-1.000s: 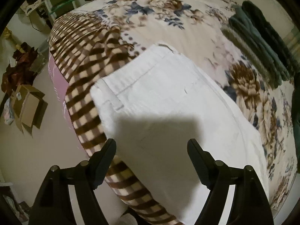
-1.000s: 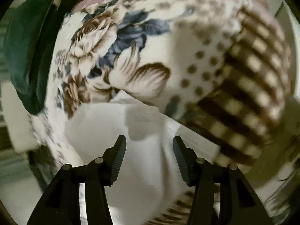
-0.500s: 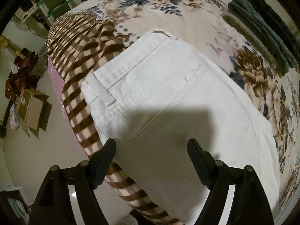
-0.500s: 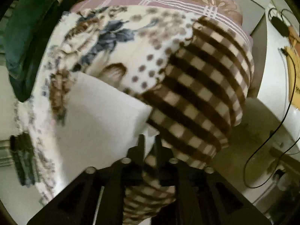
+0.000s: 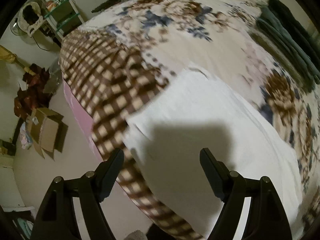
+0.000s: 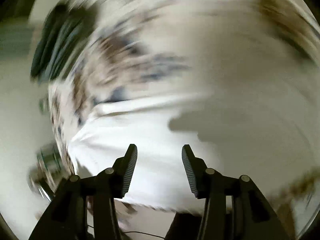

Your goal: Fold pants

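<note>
White pants (image 5: pixel 210 124) lie ahead of both grippers, long axis toward lower right of the frame; left gripper (image 5: pixel 161 161) spread wide, right gripper (image 6: pixel 159 156) spread, both empty

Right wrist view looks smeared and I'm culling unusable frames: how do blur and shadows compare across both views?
Right wrist view: heavy swirling motion blur; only the black fingers stay crisp, over the folded white pants. Left wrist view: milder blur; the white pants on the floral-and-checked blanket read clearly, crossed by a dark blocky shadow.
</note>
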Demonstrator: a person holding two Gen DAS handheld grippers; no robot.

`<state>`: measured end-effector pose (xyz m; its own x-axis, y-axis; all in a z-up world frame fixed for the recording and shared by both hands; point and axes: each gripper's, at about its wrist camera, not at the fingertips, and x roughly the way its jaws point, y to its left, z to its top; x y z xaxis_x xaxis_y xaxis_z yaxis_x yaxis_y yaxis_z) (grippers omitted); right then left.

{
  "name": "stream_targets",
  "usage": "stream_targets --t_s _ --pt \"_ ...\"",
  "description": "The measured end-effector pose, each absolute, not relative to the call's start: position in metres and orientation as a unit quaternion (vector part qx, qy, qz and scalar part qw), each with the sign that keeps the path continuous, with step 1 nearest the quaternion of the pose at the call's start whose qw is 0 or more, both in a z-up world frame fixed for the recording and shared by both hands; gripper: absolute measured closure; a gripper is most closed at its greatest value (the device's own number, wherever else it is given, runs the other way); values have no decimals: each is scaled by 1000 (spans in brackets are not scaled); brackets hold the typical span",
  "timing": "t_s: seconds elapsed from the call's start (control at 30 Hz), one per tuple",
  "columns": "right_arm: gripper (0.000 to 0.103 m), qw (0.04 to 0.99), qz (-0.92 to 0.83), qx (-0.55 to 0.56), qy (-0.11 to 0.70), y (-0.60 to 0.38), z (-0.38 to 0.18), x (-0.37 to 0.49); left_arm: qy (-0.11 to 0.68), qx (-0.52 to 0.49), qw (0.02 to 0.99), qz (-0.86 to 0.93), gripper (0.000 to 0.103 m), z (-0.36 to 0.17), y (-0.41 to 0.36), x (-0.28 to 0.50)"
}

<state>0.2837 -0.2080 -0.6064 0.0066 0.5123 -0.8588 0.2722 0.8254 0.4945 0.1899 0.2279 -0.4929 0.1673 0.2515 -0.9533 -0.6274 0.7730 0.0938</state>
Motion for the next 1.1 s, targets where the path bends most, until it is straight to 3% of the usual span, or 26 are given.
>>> stream_targets --t_s 0.2,0.3,0.43,0.6,0.67,0.8,0.83,0.87,0.9,0.93,1.1 --pt "52 592 180 78 781 -84 -657 360 571 -178 738 312 26 -491 276 189" --pt "97 610 190 8 769 -65 -655 362 572 -199 729 319 26 -493 294 183" --pt "99 671 159 9 724 -78 -629 368 572 -232 719 320 26 -496 308 171" --pt "99 681 123 25 721 -89 -641 365 578 -251 710 312 26 -502 312 165" --pt "94 675 112 45 728 -94 -644 359 579 -264 709 304 26 -505 311 165" --pt "62 671 123 122 721 -124 -620 342 591 -300 696 277 26 -522 308 171" --pt "62 674 119 133 717 -128 -614 337 592 -307 695 270 29 -528 307 173" --pt "62 676 113 145 714 -137 -608 333 592 -314 695 259 40 -534 305 176" --pt "62 677 104 158 711 -151 -602 326 595 -320 693 253 83 -539 304 179" --pt "62 679 94 171 708 -162 -597 317 591 -327 693 250 92 -541 302 181" --pt "62 673 60 227 701 -178 -596 287 524 -328 748 242 94 -497 297 187"
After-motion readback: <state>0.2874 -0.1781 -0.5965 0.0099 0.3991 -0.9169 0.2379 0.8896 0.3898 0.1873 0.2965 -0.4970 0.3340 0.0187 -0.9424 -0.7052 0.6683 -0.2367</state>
